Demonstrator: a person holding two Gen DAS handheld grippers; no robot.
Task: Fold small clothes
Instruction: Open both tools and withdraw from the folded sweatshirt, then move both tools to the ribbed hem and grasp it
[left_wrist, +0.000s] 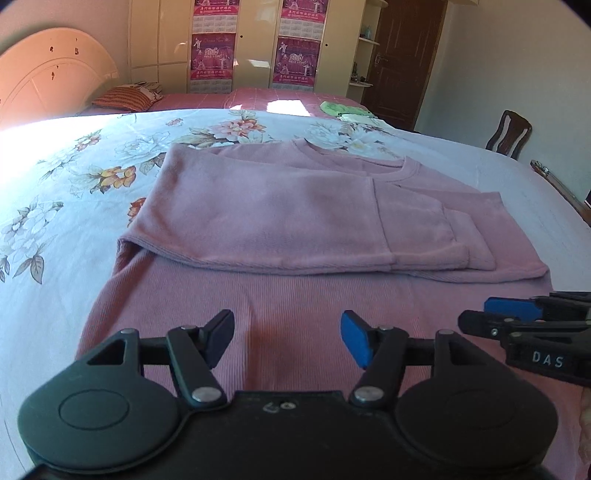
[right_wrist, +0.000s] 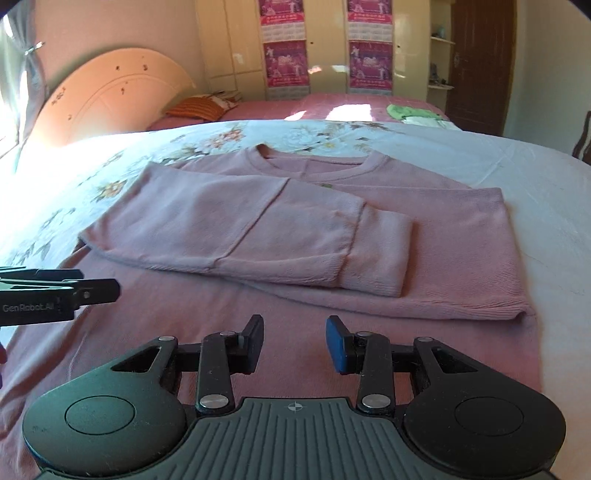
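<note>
Spreading across the floral bedspread (left_wrist: 55, 177), the pink sweater (right_wrist: 461, 236) lies ahead of us, neck farthest away, sleeves folded across its chest, near hem beneath both tools. Our left gripper (left_wrist: 287, 338) and right gripper (right_wrist: 294, 341) hover side by side, jaws apart and empty, each equally near that hem.

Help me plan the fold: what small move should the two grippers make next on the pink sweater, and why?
Probably lower both open grippers, left and right, onto the pink knitted sweater's near hem and pinch it: both sleeves already lie folded across the chest, and neither gripper holds anything.
</note>
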